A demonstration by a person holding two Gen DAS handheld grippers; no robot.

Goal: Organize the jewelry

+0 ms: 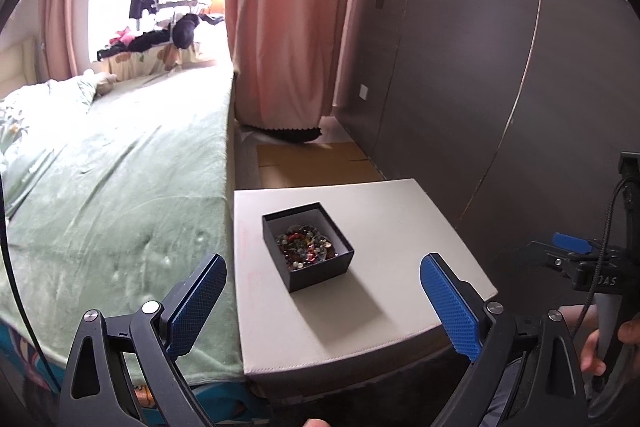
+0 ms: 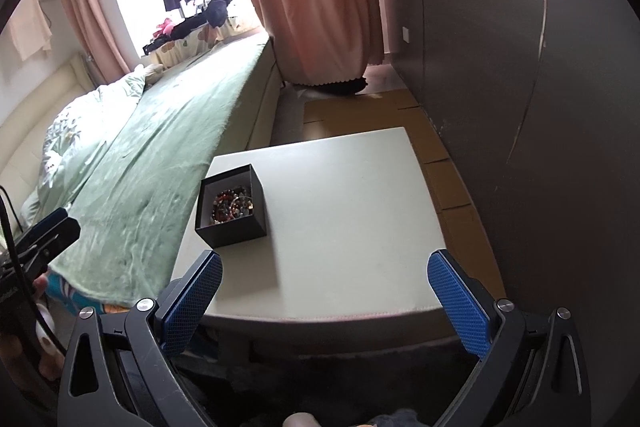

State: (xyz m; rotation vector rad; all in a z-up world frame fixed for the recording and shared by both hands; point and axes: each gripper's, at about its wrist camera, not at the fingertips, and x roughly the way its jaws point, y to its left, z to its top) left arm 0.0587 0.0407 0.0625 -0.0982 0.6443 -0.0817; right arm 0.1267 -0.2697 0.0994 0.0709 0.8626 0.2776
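A small open black box [image 1: 308, 247] sits on a white square stool [image 1: 400, 223] beside the bed. It holds a tangle of beaded jewelry [image 1: 306, 245] in red, white and dark tones. My left gripper [image 1: 322, 297] is open and empty, hovering over the stool's near edge, short of the box. My right gripper [image 2: 324, 291] is open and empty over the stool's [image 2: 352, 195] near edge, with the box [image 2: 232, 211] and its beads [image 2: 233, 205] ahead to the left. The right gripper also shows at the right edge of the left wrist view [image 1: 576, 247].
A bed with a green blanket [image 1: 120, 179] runs along the stool's left side. A dark wall panel [image 1: 500, 87] stands to the right. Flattened cardboard [image 1: 312, 163] lies on the floor behind the stool, before a pink curtain [image 1: 280, 27].
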